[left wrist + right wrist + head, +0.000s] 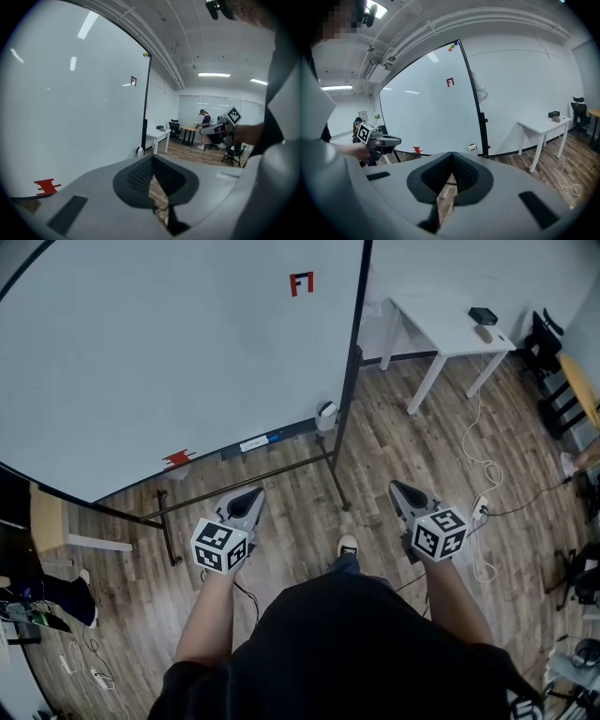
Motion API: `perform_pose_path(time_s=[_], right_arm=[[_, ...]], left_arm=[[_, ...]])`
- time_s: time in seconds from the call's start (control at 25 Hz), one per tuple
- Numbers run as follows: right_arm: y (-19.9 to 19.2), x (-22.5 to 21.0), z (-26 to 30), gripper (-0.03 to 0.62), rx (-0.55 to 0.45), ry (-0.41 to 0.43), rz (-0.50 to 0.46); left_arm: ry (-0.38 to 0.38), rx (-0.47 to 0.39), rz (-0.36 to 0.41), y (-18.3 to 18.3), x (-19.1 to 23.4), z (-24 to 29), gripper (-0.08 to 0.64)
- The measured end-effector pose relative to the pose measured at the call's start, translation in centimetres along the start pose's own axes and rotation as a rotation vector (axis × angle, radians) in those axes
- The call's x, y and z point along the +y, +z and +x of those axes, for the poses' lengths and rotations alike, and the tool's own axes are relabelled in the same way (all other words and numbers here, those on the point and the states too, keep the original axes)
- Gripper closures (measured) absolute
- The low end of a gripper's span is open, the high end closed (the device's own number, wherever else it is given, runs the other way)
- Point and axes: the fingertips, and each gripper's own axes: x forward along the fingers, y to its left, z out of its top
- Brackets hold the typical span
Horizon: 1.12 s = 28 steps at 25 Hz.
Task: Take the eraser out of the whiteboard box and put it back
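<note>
From your head, the left gripper (pixel 254 492) and right gripper (pixel 395 487) both hang short of the whiteboard (pixel 169 352). The white box (pixel 325 415) clings to its lower right corner, and you cannot make out the eraser. Left gripper view: jaws clenched on nothing, whiteboard's left side cut off. Right gripper view: likewise clenched, empty.

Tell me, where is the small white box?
In the head view, the box sits at the whiteboard's lower right corner, against its black post.

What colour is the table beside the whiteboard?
White; the table shows best in the head view.
</note>
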Motion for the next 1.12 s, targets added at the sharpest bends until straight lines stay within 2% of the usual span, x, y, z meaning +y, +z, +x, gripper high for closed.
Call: perform_pose_path(time_s=[0.72, 1.12], right_arm=[[1.1, -7.1, 5.5, 0.600, 0.069, 0.041, 0.008], [2.1, -10.2, 8.8, 0.600, 0.096, 0.093, 0.015]], left_arm=[[-0.003, 0.047, -0.034, 0.8, 1.7, 8.7, 0.548], [0.011, 0.077, -0.050, 1.9, 2.3, 13.2, 0.548]])
